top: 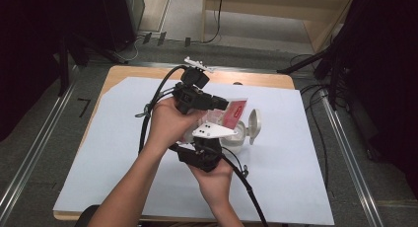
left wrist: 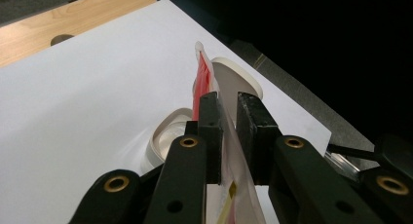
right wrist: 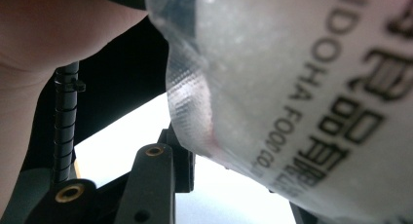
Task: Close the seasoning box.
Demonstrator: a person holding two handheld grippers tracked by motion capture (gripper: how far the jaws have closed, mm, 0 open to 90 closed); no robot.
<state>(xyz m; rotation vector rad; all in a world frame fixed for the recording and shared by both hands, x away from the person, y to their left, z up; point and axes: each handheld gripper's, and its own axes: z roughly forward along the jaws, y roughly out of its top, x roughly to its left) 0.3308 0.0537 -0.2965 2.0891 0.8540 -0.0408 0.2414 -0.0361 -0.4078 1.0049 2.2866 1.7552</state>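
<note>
White sheet (top: 123, 138) over wooden table (top: 118, 71), grey floor (top: 44, 138); both claws grasping packet (top: 235, 113).

A: Any readable text?
B: Yes, on the clear plastic packet (right wrist: 311, 102) in the right gripper view: black print "IDOHA FOOD CO", cut off at both ends.
A: Anything else on it?
B: Rows of larger black characters beside that line, too blurred to read. The high view shows a red label on it, illegible.
</note>
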